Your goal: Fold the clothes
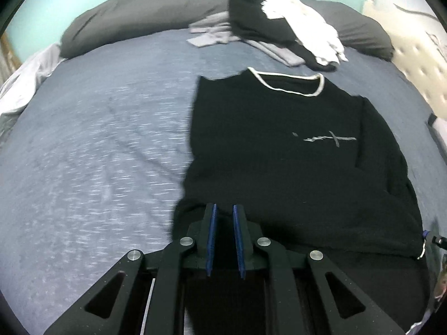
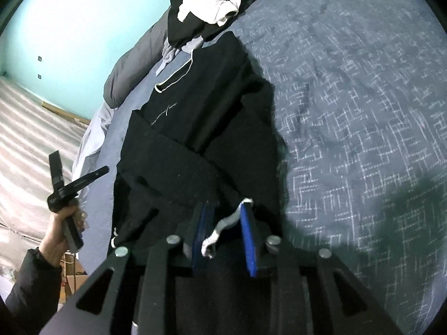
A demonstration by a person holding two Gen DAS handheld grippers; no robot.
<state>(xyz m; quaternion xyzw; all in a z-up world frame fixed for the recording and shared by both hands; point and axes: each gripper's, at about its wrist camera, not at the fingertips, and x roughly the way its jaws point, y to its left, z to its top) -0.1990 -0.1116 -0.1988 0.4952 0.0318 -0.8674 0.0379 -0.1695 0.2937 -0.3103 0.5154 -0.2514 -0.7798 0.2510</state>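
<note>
We see the black sweatshirt (image 1: 279,145) flat on the bed (image 1: 97,139), clothes pile (image 1: 282,28) beyond. Left tongs (image 1: 224,212) nearly closed, empty; right tongs (image 2: 227,209) parted around its white hem cord (image 2: 223,226).

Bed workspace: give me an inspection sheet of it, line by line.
Surface: blue patterned bedspread, with a dark grey pillow roll at the far end.
Job's things: black sweatshirt with a white collar trim, lying flat, one sleeve folded across the body.
Clutter: heap of black and white clothes beyond the collar, next to flat grey pieces.
Grippers: left hand-held gripper has a narrow gap, with nothing visibly clamped; right hand-held gripper open, with the white-trimmed hem loose between its pads.
Cables: nothing seen.
Surroundings: turquoise wall, striped floor covering left of the bed.
</note>
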